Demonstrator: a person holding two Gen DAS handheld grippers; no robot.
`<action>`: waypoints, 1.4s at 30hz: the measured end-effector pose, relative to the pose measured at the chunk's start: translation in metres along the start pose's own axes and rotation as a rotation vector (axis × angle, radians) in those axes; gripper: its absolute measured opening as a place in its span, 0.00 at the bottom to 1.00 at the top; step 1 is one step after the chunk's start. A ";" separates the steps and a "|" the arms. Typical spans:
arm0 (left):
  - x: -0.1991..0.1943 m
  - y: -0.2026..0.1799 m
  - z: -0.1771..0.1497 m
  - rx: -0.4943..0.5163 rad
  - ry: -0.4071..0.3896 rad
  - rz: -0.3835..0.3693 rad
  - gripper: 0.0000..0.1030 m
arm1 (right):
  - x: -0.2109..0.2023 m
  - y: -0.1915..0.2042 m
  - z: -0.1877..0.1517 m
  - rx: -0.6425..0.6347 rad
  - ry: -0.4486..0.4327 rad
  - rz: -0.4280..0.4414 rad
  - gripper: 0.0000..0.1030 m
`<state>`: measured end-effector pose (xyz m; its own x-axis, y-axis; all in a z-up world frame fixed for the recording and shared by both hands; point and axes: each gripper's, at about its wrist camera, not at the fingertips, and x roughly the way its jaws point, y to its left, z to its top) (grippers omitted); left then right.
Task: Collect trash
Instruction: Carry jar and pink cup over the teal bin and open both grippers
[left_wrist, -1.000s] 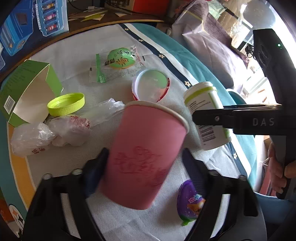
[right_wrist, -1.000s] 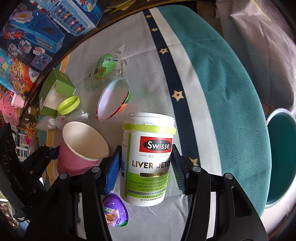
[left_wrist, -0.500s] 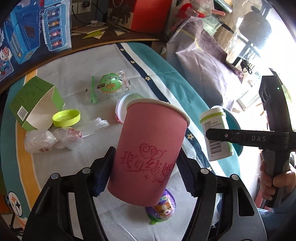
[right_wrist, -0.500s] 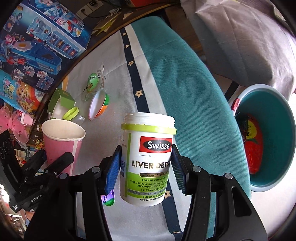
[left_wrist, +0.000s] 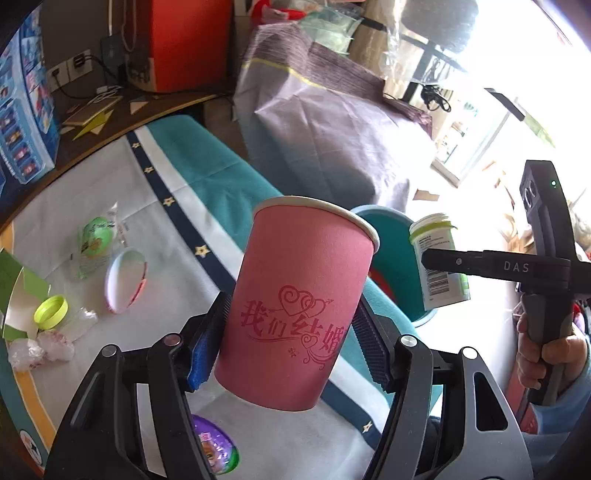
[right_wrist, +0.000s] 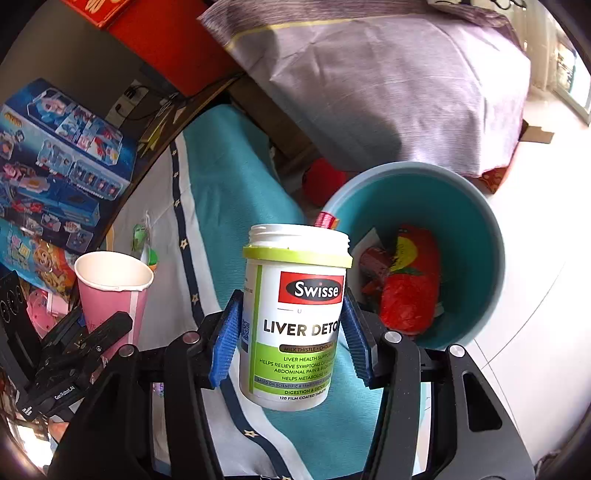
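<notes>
My left gripper (left_wrist: 290, 347) is shut on a pink paper cup (left_wrist: 299, 306) with red hearts and lettering, held upright above the table's right side. My right gripper (right_wrist: 291, 339) is shut on a white open-topped supplement bottle (right_wrist: 295, 317) with a green collar. The bottle (left_wrist: 437, 266) hangs near the rim of a teal bin (right_wrist: 476, 229) on the floor beside the table. Red and yellow wrappers (right_wrist: 406, 288) lie inside the bin. The cup (right_wrist: 110, 291) shows at the left of the right wrist view, with the bin (left_wrist: 391, 251) partly hidden behind it in the left wrist view.
On the tablecloth (left_wrist: 74, 206) lie a green wrapped snack (left_wrist: 96, 236), a round lid (left_wrist: 123, 280), a lime cap (left_wrist: 51, 312), crumpled plastic (left_wrist: 40, 345), a green carton (left_wrist: 14, 291) and a purple egg toy (left_wrist: 216, 448). A large grey-purple bag (right_wrist: 388, 85) stands behind the bin.
Both grippers lifted their loads off the table and carried them right, toward the bin. The bin has come into full view under the bottle.
</notes>
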<state>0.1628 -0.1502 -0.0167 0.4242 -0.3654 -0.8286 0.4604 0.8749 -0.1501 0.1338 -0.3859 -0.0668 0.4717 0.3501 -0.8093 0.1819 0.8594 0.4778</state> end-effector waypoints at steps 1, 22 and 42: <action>0.004 -0.009 0.002 0.012 0.005 -0.005 0.65 | -0.005 -0.009 -0.001 0.015 -0.008 -0.002 0.48; 0.089 -0.133 0.038 0.188 0.126 -0.089 0.67 | -0.042 -0.120 -0.008 0.163 -0.058 -0.042 0.49; 0.112 -0.123 0.033 0.156 0.191 -0.071 0.93 | -0.022 -0.115 0.009 0.147 -0.023 -0.068 0.49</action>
<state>0.1792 -0.3094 -0.0729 0.2384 -0.3442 -0.9081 0.6048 0.7842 -0.1385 0.1103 -0.4959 -0.1011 0.4734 0.2830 -0.8341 0.3375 0.8165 0.4685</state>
